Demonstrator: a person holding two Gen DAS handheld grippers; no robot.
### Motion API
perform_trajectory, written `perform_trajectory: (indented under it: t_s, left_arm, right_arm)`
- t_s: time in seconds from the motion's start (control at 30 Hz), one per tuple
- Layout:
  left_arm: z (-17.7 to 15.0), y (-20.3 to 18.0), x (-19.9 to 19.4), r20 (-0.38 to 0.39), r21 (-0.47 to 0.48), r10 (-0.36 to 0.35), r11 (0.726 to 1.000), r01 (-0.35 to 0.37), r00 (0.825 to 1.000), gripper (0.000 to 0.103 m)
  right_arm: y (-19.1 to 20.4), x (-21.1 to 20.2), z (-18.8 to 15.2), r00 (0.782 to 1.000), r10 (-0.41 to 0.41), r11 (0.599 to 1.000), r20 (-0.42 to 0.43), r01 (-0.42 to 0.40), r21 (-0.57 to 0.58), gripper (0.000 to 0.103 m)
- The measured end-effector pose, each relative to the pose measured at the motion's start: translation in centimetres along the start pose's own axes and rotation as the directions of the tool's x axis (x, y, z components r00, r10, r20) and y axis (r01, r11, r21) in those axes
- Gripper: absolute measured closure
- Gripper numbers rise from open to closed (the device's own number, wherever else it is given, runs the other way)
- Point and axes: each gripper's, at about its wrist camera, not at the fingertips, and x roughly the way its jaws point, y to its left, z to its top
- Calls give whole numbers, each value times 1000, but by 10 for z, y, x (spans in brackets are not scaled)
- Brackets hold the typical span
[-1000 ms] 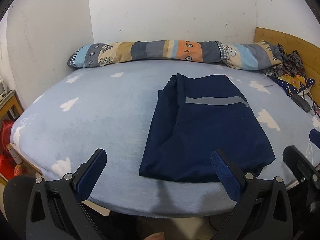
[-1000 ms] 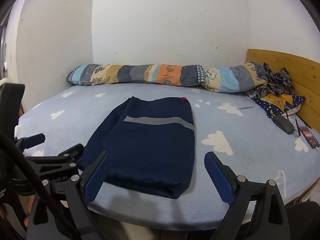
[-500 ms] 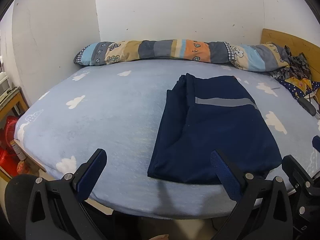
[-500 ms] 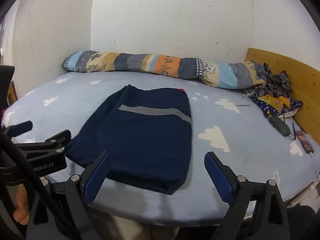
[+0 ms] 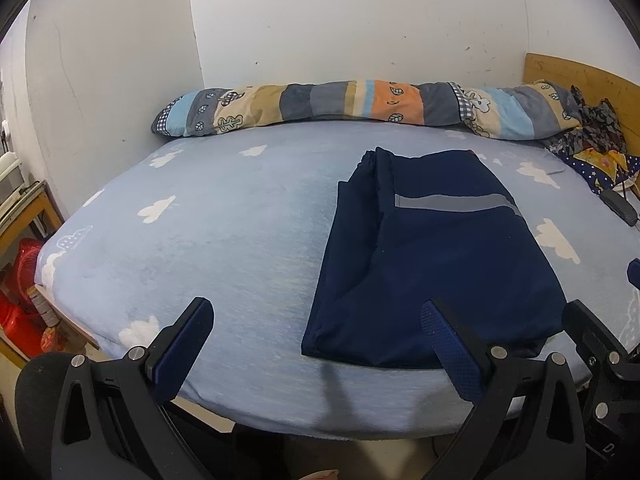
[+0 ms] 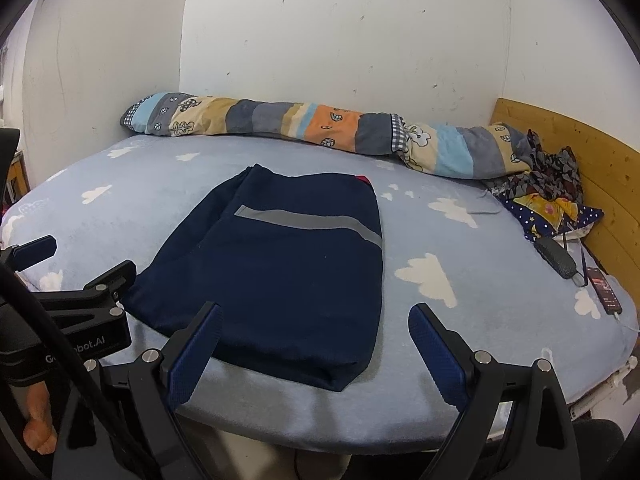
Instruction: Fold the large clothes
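A folded navy garment with a grey reflective stripe lies flat on the light blue cloud-print bed, near its front edge; it also shows in the right wrist view. My left gripper is open and empty, held at the bed's front edge, its right finger over the garment's near hem. My right gripper is open and empty, just in front of the garment's near right corner. The left gripper's fingers show at the left of the right wrist view.
A long patchwork bolster lies along the back wall. Crumpled patterned cloth, a dark remote and a phone lie at the right by the wooden headboard. A wooden stand and red items sit at left.
Both grippers have risen and drawn back slightly, staying open. The garment lies unmoved on the bed.
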Motion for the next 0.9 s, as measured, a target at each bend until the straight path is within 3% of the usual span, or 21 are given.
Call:
perform_trajectory:
  t_s: [0.9]
  left_arm:
    - [-3,-3,1,-10,47,-2,999,3,1000,0]
  right_arm:
    - [-5,3,-3,1000,6,1000,-18,-6,16,7]
